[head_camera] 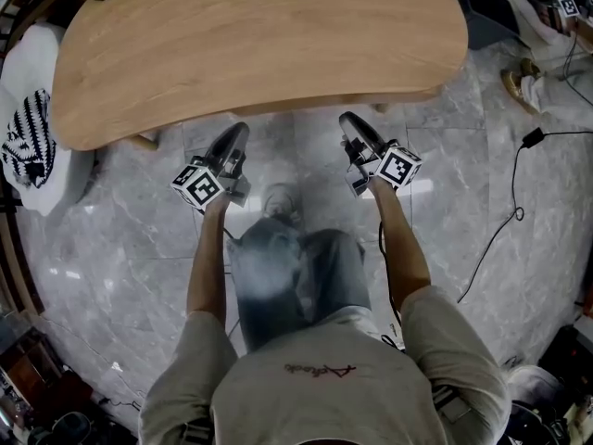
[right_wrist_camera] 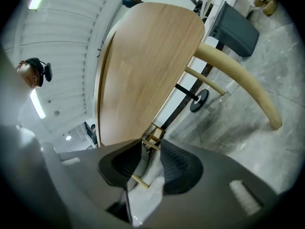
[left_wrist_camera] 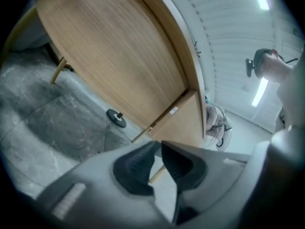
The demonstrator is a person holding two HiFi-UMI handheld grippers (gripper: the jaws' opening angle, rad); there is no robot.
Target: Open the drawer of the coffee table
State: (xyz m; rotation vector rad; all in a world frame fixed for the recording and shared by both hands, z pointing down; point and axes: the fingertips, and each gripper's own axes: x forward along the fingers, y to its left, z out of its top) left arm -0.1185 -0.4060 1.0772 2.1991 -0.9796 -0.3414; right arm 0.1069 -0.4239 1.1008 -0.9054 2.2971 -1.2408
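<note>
Spreading under everything is a grey, veined marble floor (head_camera: 111,248). On it stands the light wooden coffee table with a rounded, kidney-shaped top (head_camera: 259,44) on pale round legs; its surface is bare wood. The person's two bare forearms reach towards its near edge from above.

The left gripper (head_camera: 239,131), grey-bodied with dark fingers, sits just short of that edge. The right gripper (head_camera: 348,120) is level with it, well apart to the other side. In the left gripper view the left gripper (left_wrist_camera: 158,145) has its fingers released, parted by only a narrow slit with nothing between them. In the right gripper view the right gripper (right_wrist_camera: 151,146) has its fingers released too, standing wider apart and grasping nothing.

The boxy wooden drawer unit (left_wrist_camera: 183,120) hangs under the top near one end, ahead of the left fingers and clear of them; whether it is pulled out at all I cannot tell.

A dark grey bin (head_camera: 486,12) stands beyond the table's right end. A black-and-white marker cube (head_camera: 197,185) rides on the left gripper and another marker cube (head_camera: 400,166) on the right. A thin black cable (head_camera: 500,239) trails over the floor at right.
</note>
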